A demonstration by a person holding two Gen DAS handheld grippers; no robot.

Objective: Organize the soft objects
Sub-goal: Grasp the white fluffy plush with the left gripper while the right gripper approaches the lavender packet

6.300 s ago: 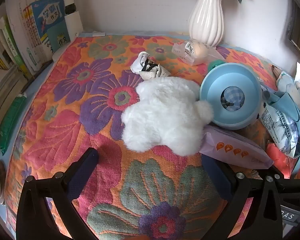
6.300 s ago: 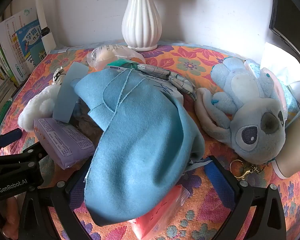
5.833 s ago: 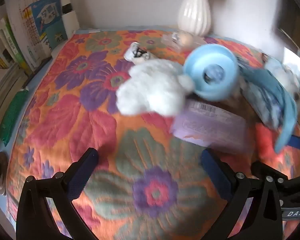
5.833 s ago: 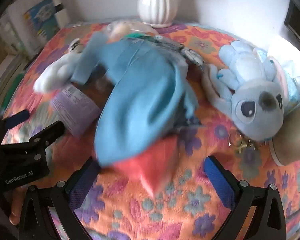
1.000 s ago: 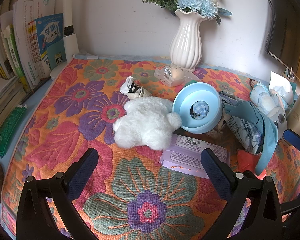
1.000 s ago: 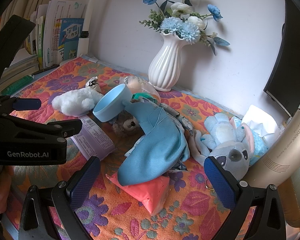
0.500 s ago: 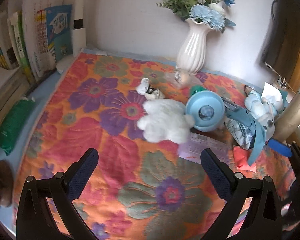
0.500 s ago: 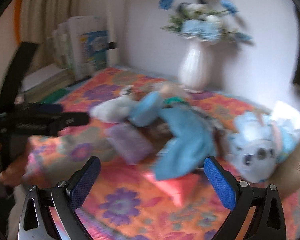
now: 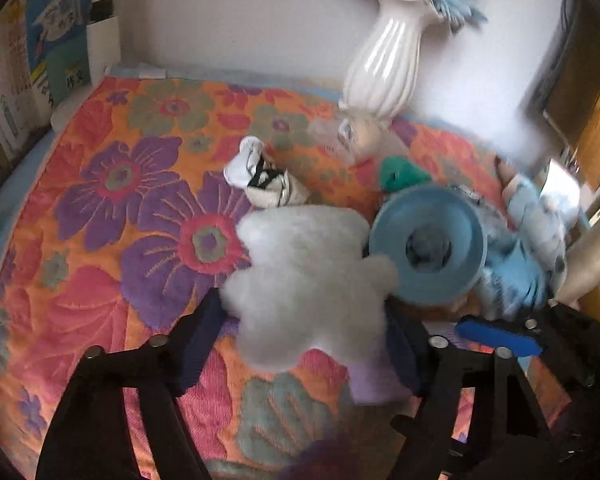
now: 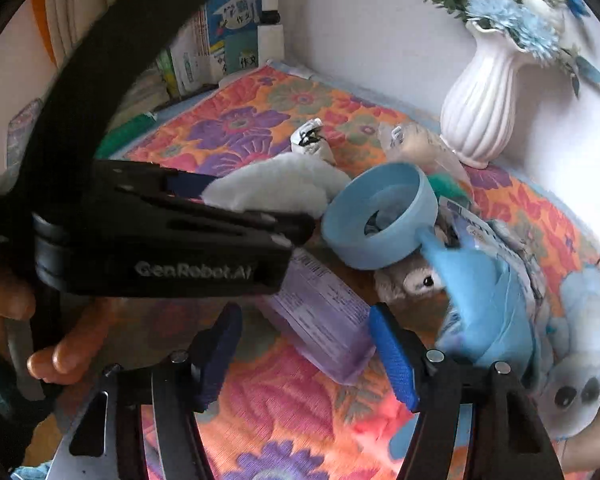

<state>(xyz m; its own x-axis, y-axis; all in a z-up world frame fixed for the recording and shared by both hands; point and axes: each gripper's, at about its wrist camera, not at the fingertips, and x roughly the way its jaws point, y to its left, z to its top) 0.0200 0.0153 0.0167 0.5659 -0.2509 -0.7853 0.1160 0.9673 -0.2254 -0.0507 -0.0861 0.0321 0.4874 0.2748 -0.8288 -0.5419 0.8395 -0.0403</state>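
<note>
a: where is the white plush toy (image 9: 308, 280) found?

b: it is seen between the fingers of the left gripper (image 9: 300, 340), its near end reaching down between the two pads. the jaws are closing at mid width; whether the pads are pressed on the fur cannot be told.

a: and the right gripper (image 10: 304, 356)?

b: its jaws are closing too. the purple packet (image 10: 320, 320) is framed between its fingers, its near corner close to the right pad (image 10: 392, 364); contact is not seen. the blue bowl (image 10: 380, 216) is found beyond the fingertips.
</note>
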